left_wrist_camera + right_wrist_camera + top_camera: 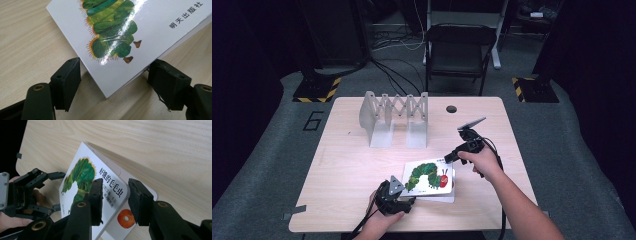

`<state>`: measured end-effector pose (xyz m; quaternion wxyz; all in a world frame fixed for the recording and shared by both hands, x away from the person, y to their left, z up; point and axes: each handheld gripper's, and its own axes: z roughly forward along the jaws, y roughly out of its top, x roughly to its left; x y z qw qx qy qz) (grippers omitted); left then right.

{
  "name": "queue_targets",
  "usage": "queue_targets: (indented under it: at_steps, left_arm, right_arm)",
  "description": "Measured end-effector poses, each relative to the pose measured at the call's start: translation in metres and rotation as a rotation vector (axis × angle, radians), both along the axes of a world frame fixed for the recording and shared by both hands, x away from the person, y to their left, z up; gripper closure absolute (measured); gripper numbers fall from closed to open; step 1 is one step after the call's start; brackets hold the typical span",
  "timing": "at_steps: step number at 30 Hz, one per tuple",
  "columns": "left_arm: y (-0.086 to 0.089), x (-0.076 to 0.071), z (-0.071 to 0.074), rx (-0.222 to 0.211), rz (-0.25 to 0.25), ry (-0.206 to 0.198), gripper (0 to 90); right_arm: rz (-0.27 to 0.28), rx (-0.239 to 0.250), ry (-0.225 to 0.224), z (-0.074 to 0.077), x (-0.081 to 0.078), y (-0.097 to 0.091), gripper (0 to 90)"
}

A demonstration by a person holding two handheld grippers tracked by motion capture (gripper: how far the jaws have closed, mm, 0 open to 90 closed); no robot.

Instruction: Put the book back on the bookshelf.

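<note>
On the pale wooden table (362, 165), near its front edge, lies a picture book (430, 176) with its cover lifted. The left gripper (112, 82) stands wide around the book's near corner, seemingly without pressing. The right gripper (115, 200) straddles the raised cover's edge, jaws narrow, not clearly clamping. The book is stiff, glossy and light, so its edges are the best hold. Its long side runs across the table.

Book (430, 178) lies flat near the table's (352, 165) front edge, caterpillar cover up. Left gripper (408, 201) sits at the book's front-left corner, right gripper (448, 159) at its far-right corner. Metal rack (394, 117) stands well behind the book.
</note>
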<state>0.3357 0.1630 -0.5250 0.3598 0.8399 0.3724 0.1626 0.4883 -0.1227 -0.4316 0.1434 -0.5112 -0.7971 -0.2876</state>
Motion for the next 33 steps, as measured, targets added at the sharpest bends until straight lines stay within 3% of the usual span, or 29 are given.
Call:
queue_targets:
  at_steps: [5,9,16,23,33]
  left_arm:
    - [0.000,0.000,0.000,-0.005,-0.001,-0.004,26.5]
    - [0.000,0.000,-0.001,-0.010,0.002,-0.006,26.5]
    - [0.001,0.000,0.000,-0.004,-0.009,0.001,26.5]
    - [0.001,0.000,-0.001,-0.010,-0.011,0.000,26.4]
    - [0.000,-0.001,-0.001,-0.009,-0.003,-0.004,26.2]
  right_arm:
    - [0.025,-0.025,0.042,0.004,0.006,0.003,67.0]
    - [0.032,-0.002,0.072,0.004,0.010,0.002,65.8]
    - [0.063,-0.005,0.100,0.001,0.014,0.006,64.7]
    - [0.085,-0.040,0.097,0.000,0.014,0.018,63.6]
    - [0.103,-0.074,0.070,0.003,0.012,0.020,64.4]
